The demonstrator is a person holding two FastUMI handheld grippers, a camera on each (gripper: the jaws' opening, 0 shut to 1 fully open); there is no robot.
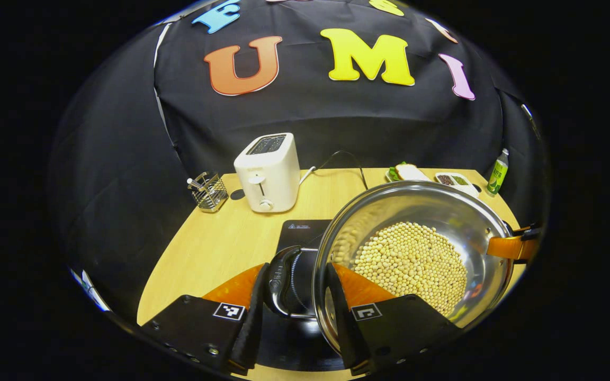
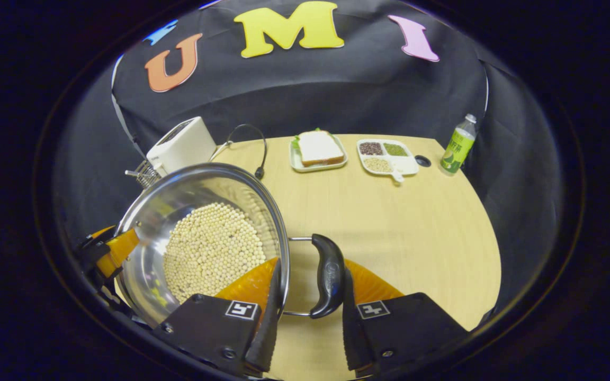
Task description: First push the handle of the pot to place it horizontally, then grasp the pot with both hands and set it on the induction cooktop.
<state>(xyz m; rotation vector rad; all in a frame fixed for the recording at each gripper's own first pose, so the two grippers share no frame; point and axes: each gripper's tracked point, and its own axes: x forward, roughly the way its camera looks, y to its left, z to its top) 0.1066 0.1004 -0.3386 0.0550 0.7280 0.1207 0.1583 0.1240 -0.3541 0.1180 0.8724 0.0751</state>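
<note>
So the left gripper (image 1: 292,312) has its two fingers straddling the pot's near side loop, a black plastic handle on a wire bracket (image 1: 279,283). The outer finger sits against the grip, the inner one reaches up inside the rim, and whether they're truly pinching I can't tell. The right gripper (image 2: 307,312) mirrors that on the opposite black loop handle (image 2: 328,275): one finger inside the wall, the other against the grip's outer face. It looks clamped, though the inner contact is hidden from me.

Between them hangs the shiny stainless steel pot (image 1: 442,211), roughly a third full of pale soybeans (image 1: 411,264). It looks tilted toward the cameras, so I'd guess it's already carried.

What matters now is where the flat black induction cooktop (image 1: 302,230) lies. It's under and beyond the left gripper's handle, between that handle and the white toaster (image 1: 268,172), with most of the pot hanging off to the right of it over the pale wooden table (image 2: 389,222). So the handle-to-handle line probably has to slide toward the left gripper's side and level out before setting down, or the beans shift.
</note>
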